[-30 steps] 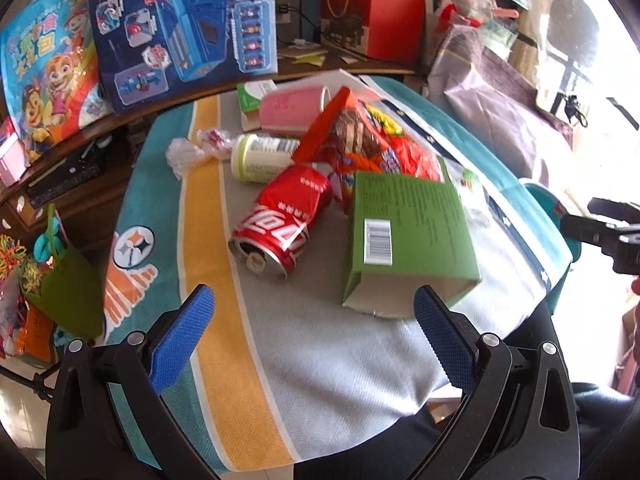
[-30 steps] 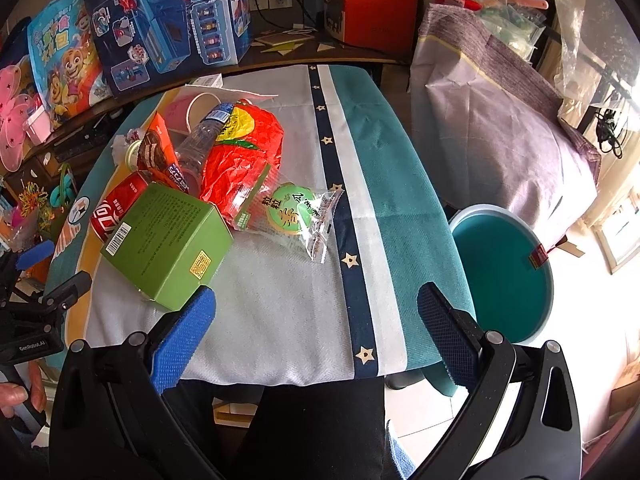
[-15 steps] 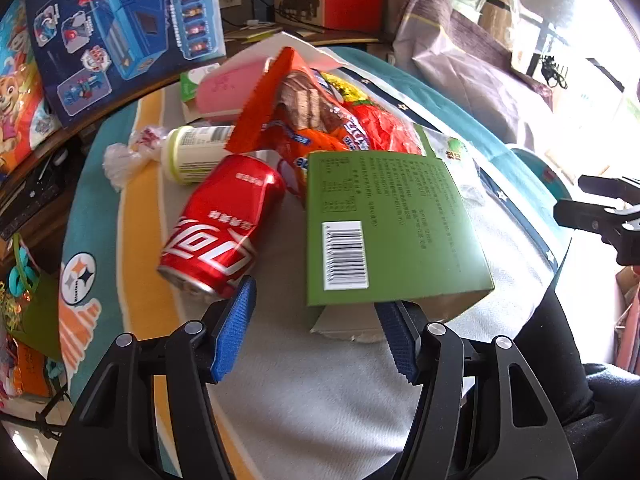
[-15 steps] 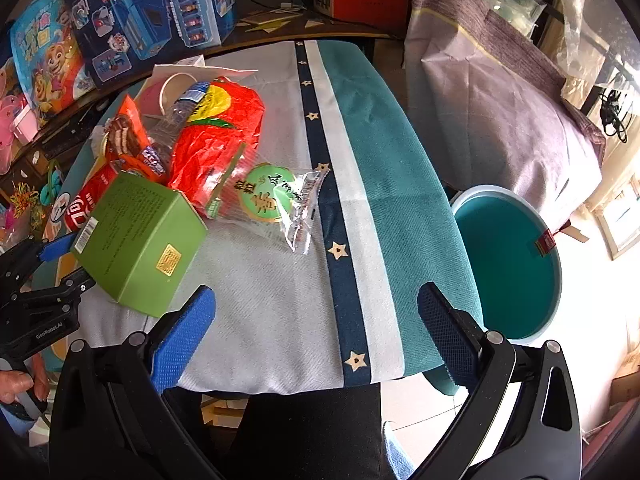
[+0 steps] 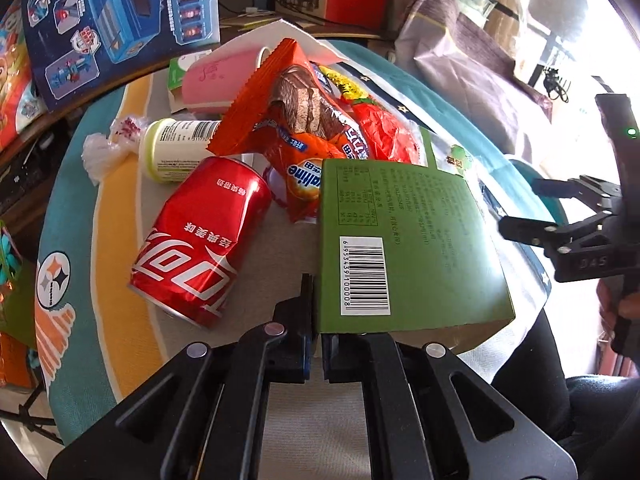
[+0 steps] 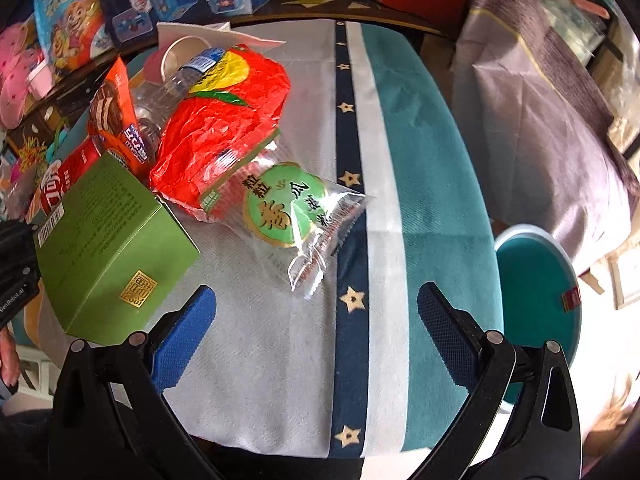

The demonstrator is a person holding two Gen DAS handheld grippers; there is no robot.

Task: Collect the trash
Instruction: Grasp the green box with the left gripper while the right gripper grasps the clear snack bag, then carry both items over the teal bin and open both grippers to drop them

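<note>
A green carton lies on the cloth-covered table, its open end facing me. My left gripper is shut on the carton's near left wall, one finger outside and one inside. Beside it lie a dented red cola can, an orange snack wrapper and a crumpled red bag. A clear packet with a green label rests against the bag. My right gripper hovers open over bare cloth just short of that packet, holding nothing.
A teal bin stands on the floor past the table's right edge. A pink cup, a small white bottle and a clear plastic bottle lie at the back. Toy boxes line the shelf behind.
My left gripper moved in to the green carton and its jaws went from wide open to shut on the carton's wall. My right gripper sank and came nearer the clear packet, still open.
</note>
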